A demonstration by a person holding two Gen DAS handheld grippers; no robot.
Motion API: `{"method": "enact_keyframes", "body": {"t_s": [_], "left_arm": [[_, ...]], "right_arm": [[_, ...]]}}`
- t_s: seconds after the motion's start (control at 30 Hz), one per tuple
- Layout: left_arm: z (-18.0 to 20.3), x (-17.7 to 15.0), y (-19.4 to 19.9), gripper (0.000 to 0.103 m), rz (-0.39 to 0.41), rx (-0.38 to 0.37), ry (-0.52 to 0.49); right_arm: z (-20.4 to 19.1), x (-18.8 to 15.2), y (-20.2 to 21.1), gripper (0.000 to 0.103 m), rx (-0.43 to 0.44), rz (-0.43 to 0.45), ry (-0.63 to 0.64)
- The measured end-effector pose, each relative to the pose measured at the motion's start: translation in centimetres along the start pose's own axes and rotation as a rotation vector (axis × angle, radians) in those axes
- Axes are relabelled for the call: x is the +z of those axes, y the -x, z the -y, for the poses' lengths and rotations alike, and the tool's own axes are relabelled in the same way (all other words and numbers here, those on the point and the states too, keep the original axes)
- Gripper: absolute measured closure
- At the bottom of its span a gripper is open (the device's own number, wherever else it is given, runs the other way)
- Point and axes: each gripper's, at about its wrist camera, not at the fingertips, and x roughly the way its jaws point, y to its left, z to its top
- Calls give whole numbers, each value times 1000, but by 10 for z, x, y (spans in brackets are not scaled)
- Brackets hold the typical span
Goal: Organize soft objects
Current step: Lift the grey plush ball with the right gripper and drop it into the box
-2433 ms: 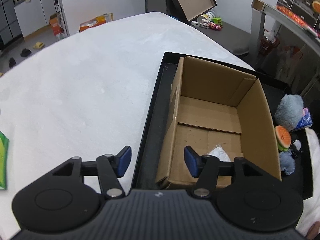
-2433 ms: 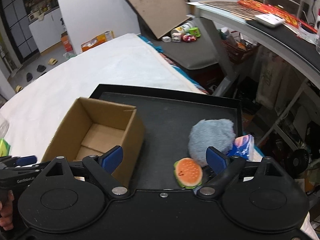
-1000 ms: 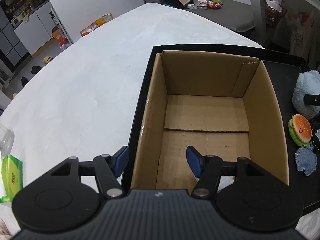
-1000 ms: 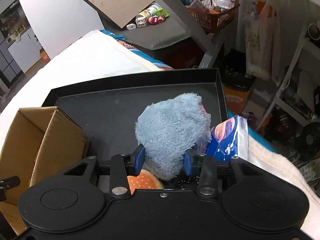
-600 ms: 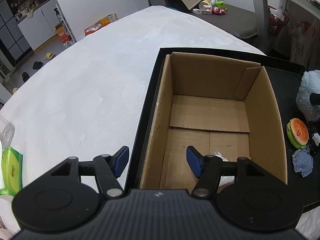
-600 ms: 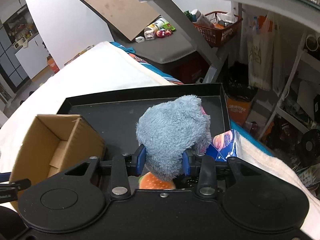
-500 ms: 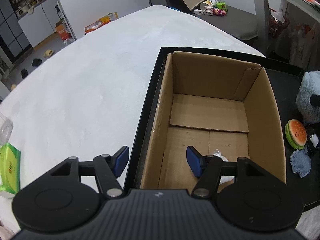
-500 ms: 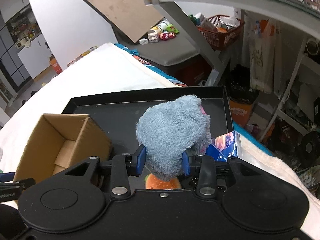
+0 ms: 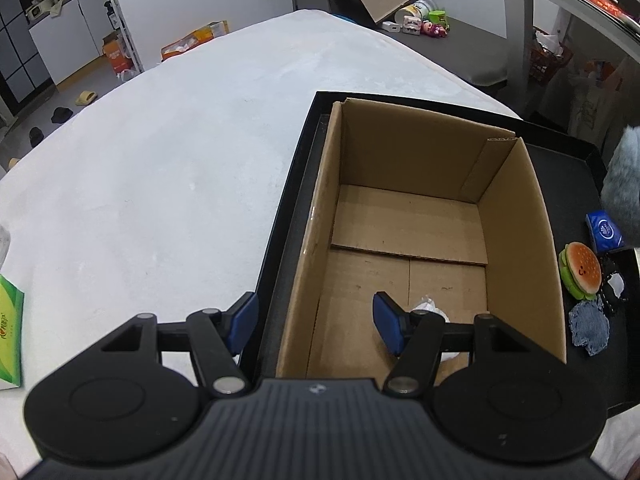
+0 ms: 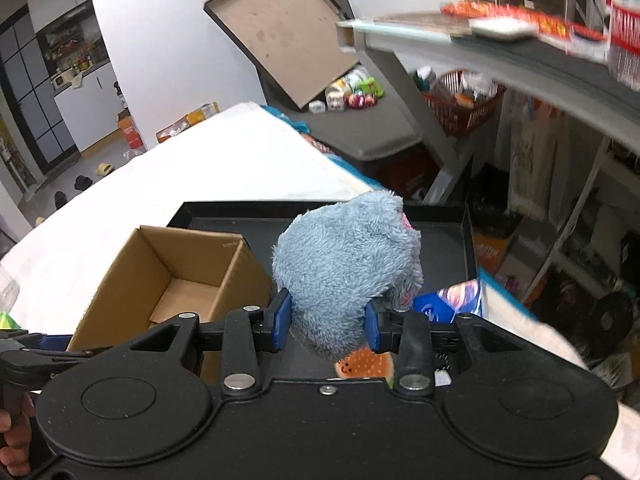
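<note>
My right gripper (image 10: 326,326) is shut on a fluffy blue plush (image 10: 346,268), lifted above the black tray (image 10: 469,236); the plush also shows at the right edge of the left wrist view (image 9: 626,184). An open cardboard box (image 9: 516,240) stands on the tray (image 9: 288,216), with a small white item (image 9: 430,308) on its floor. My left gripper (image 9: 314,322) is open, its two fingers straddling the box's near left wall. A burger plush (image 9: 582,270), a blue packet (image 9: 604,231) and a denim-blue scrap (image 9: 590,324) lie on the tray right of the box.
The tray rests on a white padded surface (image 9: 160,184). A green packet (image 9: 10,332) lies at its left edge. A grey shelf frame (image 10: 480,52) with goods rises to the right, over bags and a red basket (image 10: 460,112). A hand (image 10: 14,428) holds the left gripper.
The right gripper has risen with the blue plush, which now hangs clear of the tray, uncovering the blue packet. The left gripper has kept almost still at the box.
</note>
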Motion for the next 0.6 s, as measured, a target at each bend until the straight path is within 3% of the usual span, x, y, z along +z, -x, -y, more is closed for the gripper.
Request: {"method": "enact_keyframes", "body": {"t_s": [0.6], "left_arm": [[-9, -7, 3, 46, 45, -29, 21]], "right_arm": [[-64, 21, 10, 67, 30, 28, 157]]}}
